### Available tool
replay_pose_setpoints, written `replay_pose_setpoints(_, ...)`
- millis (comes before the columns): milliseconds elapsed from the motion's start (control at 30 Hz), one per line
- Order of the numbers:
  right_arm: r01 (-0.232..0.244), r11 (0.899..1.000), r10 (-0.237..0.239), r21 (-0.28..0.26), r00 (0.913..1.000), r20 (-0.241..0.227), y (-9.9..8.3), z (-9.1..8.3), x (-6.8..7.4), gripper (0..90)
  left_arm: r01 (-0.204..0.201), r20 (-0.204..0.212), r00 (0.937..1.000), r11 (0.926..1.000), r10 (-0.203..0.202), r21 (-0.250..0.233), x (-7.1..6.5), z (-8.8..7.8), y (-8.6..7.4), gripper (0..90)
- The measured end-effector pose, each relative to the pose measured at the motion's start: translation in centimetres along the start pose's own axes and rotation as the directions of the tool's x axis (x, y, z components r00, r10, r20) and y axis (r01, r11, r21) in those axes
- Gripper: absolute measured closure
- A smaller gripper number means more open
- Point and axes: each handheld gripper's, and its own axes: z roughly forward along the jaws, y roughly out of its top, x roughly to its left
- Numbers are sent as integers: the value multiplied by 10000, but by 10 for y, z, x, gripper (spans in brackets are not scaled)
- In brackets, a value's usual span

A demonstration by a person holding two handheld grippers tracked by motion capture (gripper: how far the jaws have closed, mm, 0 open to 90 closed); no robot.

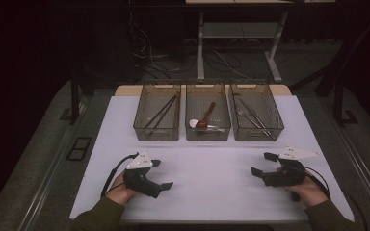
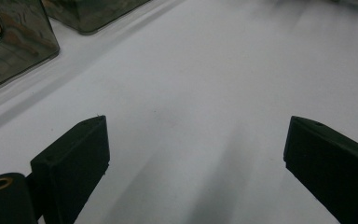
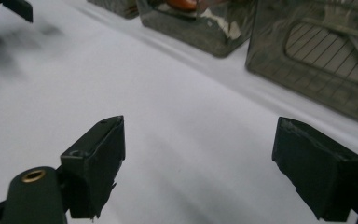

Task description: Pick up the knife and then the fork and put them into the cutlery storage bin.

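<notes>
Both jaws spread with nothing between them, the left gripper [image 1: 160,173] at lower left and the right gripper [image 1: 264,164] at lower right rest over the white table [image 1: 207,163], well apart from three mesh bins [image 1: 208,117] of utensils at upper centre.

The high view looks forward and down over the whole white surface [image 1: 212,159]. Both gripper views skim low across it, sharing the middle basket [image 1: 207,111] [image 3: 196,28].
</notes>
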Motion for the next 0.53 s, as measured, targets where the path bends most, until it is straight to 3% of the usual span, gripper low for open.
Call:
replay_pose_setpoints(300,-26,10000,27,70,9998,-202,-13,0,9,167,-39,-10,10000,10000,39,12,0,0,0,58)
replay_pose_setpoints(533,198,9998,-198,12,9996,-216,-12,-1,10,167,-37,9,10000,10000,37,63,0,1,-1,58)
